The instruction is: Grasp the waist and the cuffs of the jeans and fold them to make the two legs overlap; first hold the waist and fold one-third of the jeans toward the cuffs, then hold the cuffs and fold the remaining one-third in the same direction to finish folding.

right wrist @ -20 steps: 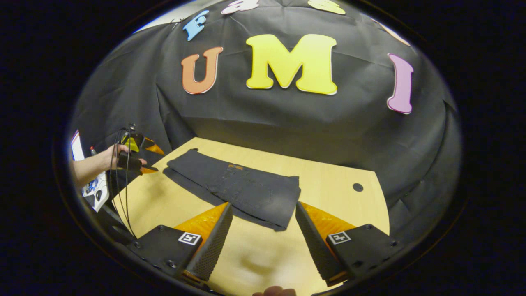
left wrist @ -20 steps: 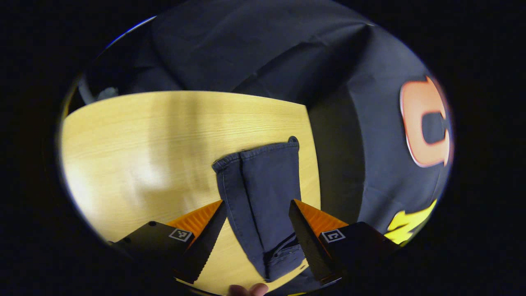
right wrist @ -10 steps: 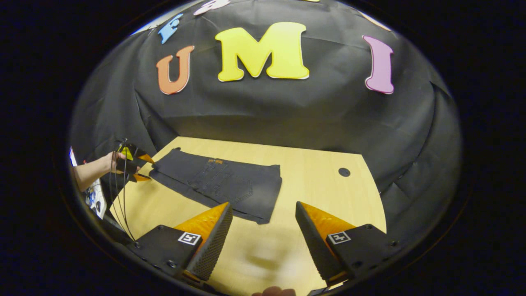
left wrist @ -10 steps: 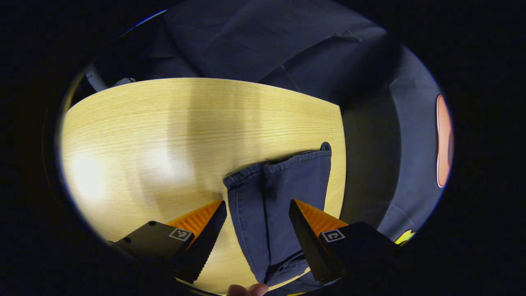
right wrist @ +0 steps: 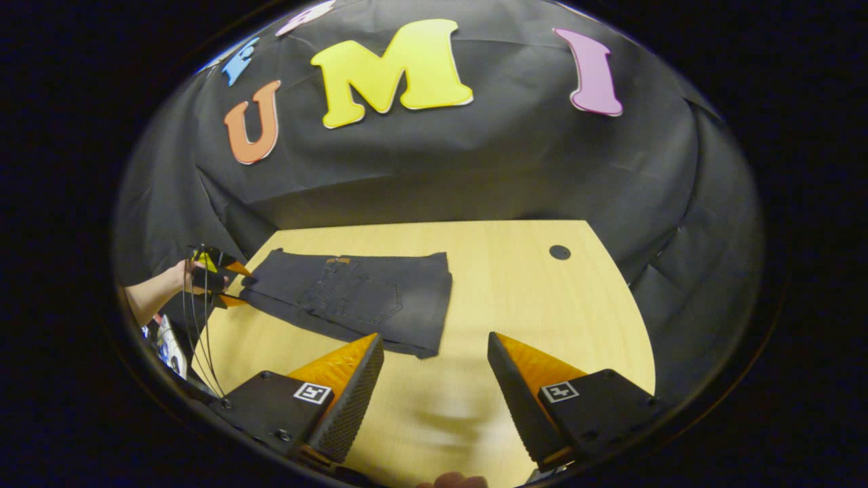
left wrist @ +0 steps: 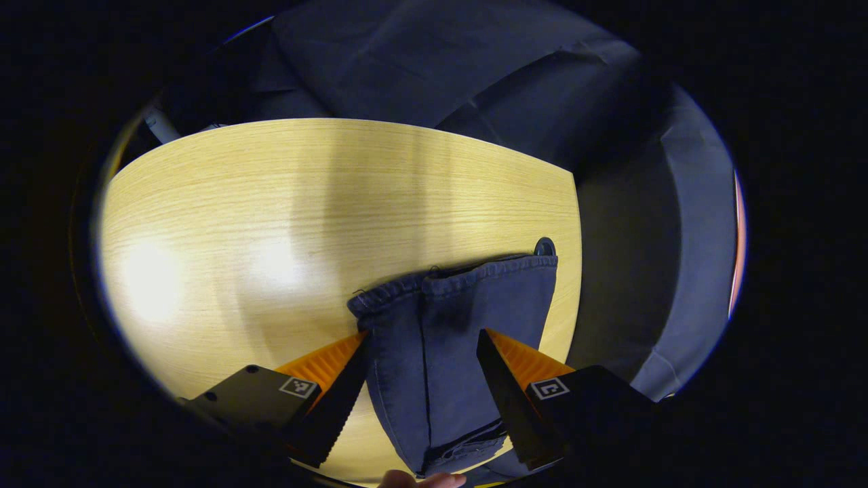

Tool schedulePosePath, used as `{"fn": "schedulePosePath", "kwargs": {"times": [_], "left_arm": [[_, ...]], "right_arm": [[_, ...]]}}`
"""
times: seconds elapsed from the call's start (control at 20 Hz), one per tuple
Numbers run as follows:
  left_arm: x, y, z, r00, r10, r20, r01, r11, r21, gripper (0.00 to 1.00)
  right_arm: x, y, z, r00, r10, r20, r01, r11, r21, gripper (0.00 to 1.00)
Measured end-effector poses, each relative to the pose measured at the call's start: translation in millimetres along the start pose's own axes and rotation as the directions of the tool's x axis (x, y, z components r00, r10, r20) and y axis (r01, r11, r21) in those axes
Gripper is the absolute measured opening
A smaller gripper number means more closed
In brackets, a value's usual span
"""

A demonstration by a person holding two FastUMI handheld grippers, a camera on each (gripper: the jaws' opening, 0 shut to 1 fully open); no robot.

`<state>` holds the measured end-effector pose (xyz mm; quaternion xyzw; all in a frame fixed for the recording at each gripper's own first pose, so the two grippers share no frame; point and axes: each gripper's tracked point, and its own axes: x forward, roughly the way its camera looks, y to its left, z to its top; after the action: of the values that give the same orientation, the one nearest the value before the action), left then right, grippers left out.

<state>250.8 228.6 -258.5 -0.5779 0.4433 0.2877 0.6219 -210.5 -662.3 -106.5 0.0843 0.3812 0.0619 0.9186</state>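
Jeans (right wrist: 352,301) on the table (right wrist: 542,305), toward its far left corner as the right gripper view has it. Doubled lengthwise, legs overlapped, with a strip of the under layer peeking out along the near side. Short for full-length trousers and showing a back pocket (right wrist: 369,308) on top, so probably already folded by a third from the waist. Cuff fold judged the step in hand, not yet begun.

Left gripper (left wrist: 424,335) at the left end of the denim, held by a hand (right wrist: 178,276). Fingers apart, one on each side of the cloth, pressing on nothing. In the left gripper view, a stitched, hemmed end lying flat just past the fingertips, close to the table edge. Likely the cuffs, though hard to confirm.

Right gripper (right wrist: 435,337) also apart and empty, over bare wood, just off the near right corner of the jeans.

Next, by this reading: lower the left fingers onto the end, pinch through both layers, lift and carry it over the pocket panel. Best to bring the right gripper in for the other corner, or to pin the stack. Worth watching for the offset under layer slipping out and for stiff seams resisting the crease.
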Motion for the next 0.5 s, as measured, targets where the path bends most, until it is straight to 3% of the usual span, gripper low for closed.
{"fn": "schedulePosePath", "kwargs": {"times": [0.15,0.2,0.25,0.45,0.5], "left_arm": [[0.6,10.2,0.0,0.996,0.091,-0.017,-0.090,0.995,0.032,0.96],[-1.1,13.8,0.1,0.992,0.122,-0.012,-0.122,0.992,0.040,0.77],[-1.3,13.8,-0.5,0.992,0.127,-0.015,-0.127,0.991,0.040,0.77],[13.2,14.3,0.3,0.989,0.149,0.013,-0.149,0.988,0.041,0.57],[15.3,13.1,0.7,0.990,0.139,0.016,-0.139,0.990,0.022,0.45]], "right_arm": [[4.0,-5.7,-10.1,1.000,-0.007,-0.019,0.008,0.999,0.053,0.96],[5.1,-7.0,-13.4,1.000,-0.005,-0.025,0.007,0.998,0.067,0.96],[5.4,-7.8,-17.7,1.000,-0.007,-0.029,0.009,0.997,0.078,0.96],[7.6,-17.1,-36.8,0.998,-0.017,-0.053,0.023,0.992,0.122,0.96],[7.1,-20.8,-41.2,0.998,-0.022,-0.058,0.030,0.990,0.136,0.96]]}}
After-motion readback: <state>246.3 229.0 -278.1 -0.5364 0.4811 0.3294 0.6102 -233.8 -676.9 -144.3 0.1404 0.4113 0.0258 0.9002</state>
